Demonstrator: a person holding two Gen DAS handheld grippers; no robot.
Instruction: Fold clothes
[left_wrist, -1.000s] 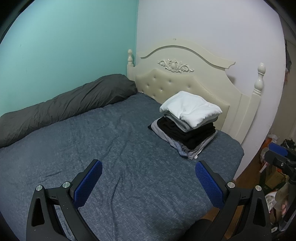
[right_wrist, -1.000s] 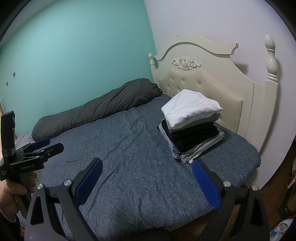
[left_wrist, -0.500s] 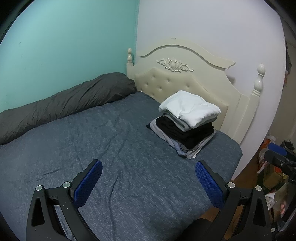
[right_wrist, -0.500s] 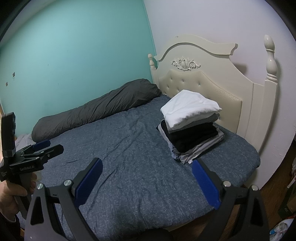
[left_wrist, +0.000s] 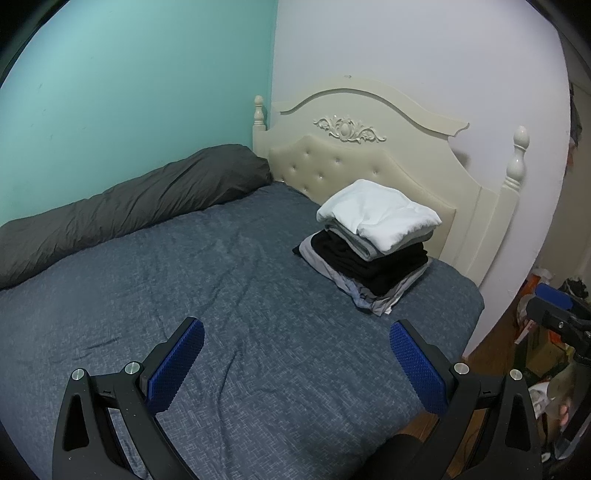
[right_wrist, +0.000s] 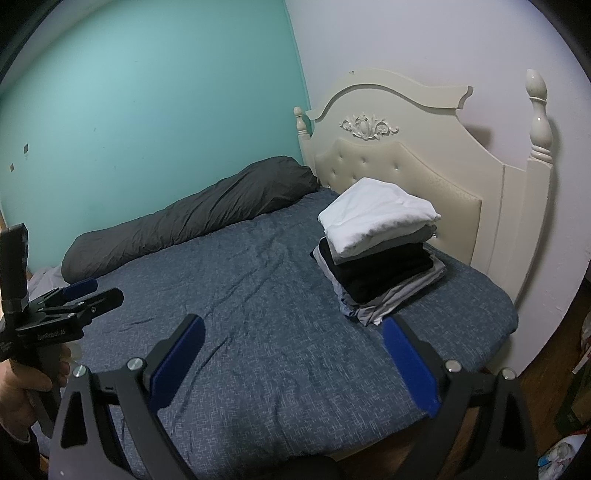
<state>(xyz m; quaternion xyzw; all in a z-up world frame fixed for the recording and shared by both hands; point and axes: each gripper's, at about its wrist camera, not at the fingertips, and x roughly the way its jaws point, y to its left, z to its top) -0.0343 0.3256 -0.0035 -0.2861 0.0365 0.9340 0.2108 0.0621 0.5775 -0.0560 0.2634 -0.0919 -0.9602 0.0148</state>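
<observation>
Stack of folded clothes (left_wrist: 373, 243) parked on the bed (left_wrist: 221, 295), up at the headboard end on the right-hand side, just in front of the cream headboard (left_wrist: 369, 147). One stack only. Hard to count layers exactly, but roughly: one white piece (left_wrist: 380, 214) on top, a grey one under it, a thick band of black (left_wrist: 369, 264) below that, then light grey bits sticking out at the bottom. Looks tidy, edges mostly lined up, slightly fanned at the base.

Two grippers, both hanging above the near part of the mattress, touching nothing. Left gripper (left_wrist: 295, 354) spread wide, two blue pads (left_wrist: 177, 362), nothing between them but bedsheet. Right gripper (right_wrist: 291, 354) same deal, wide apart and empty, two blue pads (right_wrist: 181, 365). Also visible from the right wrist view: left gripper off at the left edge, gripped by a hand (right_wrist: 26, 384). From the left wrist view, a bit of the other tool poking in at the far right edge.

One long dark grey rolled duvet (left_wrist: 125, 206) lying along the teal wall (left_wrist: 129, 92), other end reaching the headboard corner. One blue-grey speckled sheet covering the bed, a few creases through the middle. Two turned posts on the headboard, one per side, plus one carved ornament at the top centre. White wall (left_wrist: 406, 55) behind the headboard. Clutter on the wooden floor past the right side of the bed, too blurry to make out.
</observation>
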